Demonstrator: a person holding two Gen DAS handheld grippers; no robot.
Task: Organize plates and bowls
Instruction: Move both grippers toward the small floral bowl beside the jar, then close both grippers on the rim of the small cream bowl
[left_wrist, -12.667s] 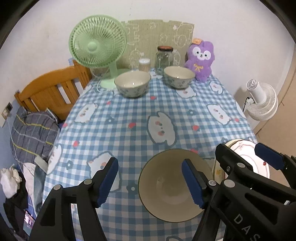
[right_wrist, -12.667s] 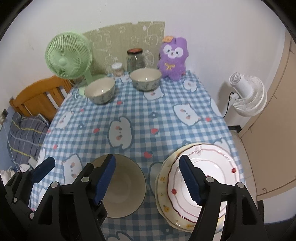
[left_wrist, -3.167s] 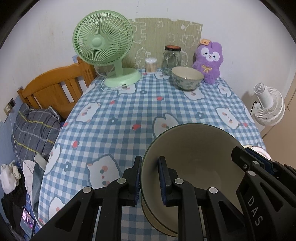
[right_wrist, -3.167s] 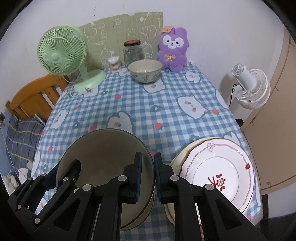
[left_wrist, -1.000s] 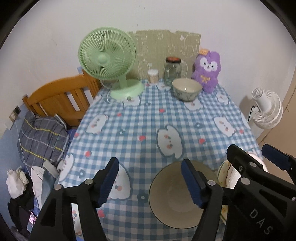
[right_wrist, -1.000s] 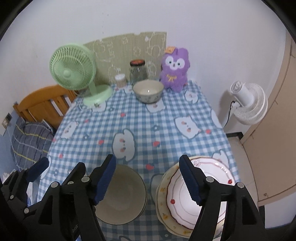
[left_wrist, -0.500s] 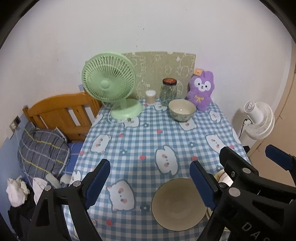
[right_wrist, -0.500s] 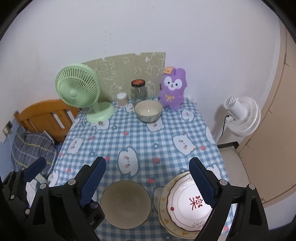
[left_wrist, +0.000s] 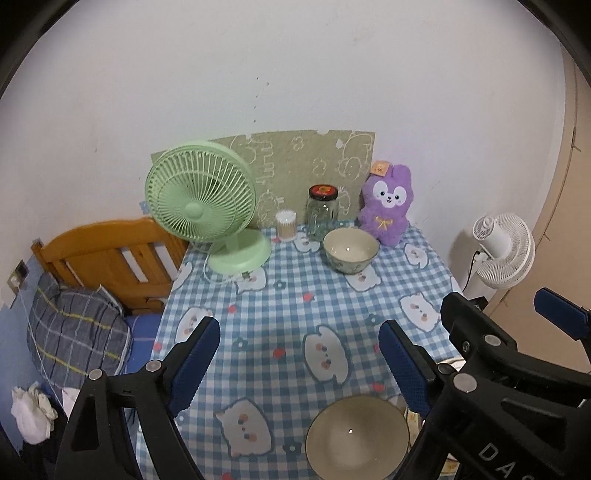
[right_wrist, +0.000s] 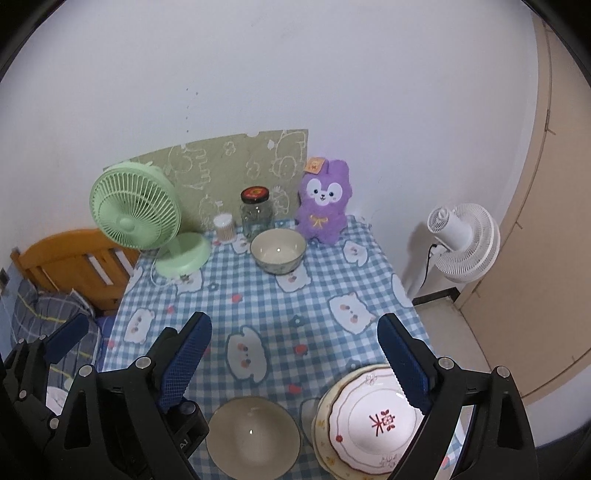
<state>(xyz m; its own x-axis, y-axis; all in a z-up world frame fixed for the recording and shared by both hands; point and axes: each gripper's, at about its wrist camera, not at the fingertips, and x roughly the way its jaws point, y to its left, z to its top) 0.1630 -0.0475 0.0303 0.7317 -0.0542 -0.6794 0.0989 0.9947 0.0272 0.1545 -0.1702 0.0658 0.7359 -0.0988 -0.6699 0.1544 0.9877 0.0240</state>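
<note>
A cream bowl stack (left_wrist: 356, 439) (right_wrist: 253, 437) sits at the near edge of the checked table (left_wrist: 280, 306) (right_wrist: 266, 306). Right of it lies a stack of plates (right_wrist: 373, 424), the top one white with a red mark; in the left wrist view only a sliver of the plates (left_wrist: 448, 365) shows behind the right gripper's frame. A patterned bowl (left_wrist: 350, 249) (right_wrist: 277, 250) stands at the far end. My left gripper (left_wrist: 299, 363) hangs open, high above the near bowls, holding nothing. My right gripper (right_wrist: 293, 360) is open too, above the bowls and plates, empty.
At the far end stand a green desk fan (left_wrist: 201, 206) (right_wrist: 138, 218), a glass jar (left_wrist: 322, 212) (right_wrist: 256, 214), a small cotton-swab tub (left_wrist: 286, 224) and a purple plush (left_wrist: 386, 208) (right_wrist: 325, 201). A wooden headboard (left_wrist: 107, 254) is left; a white floor fan (right_wrist: 463, 242) right.
Both grippers have risen away from the table, so the bowls and plates look smaller and lower in view. Their jaws stand a little wider than a second ago.
</note>
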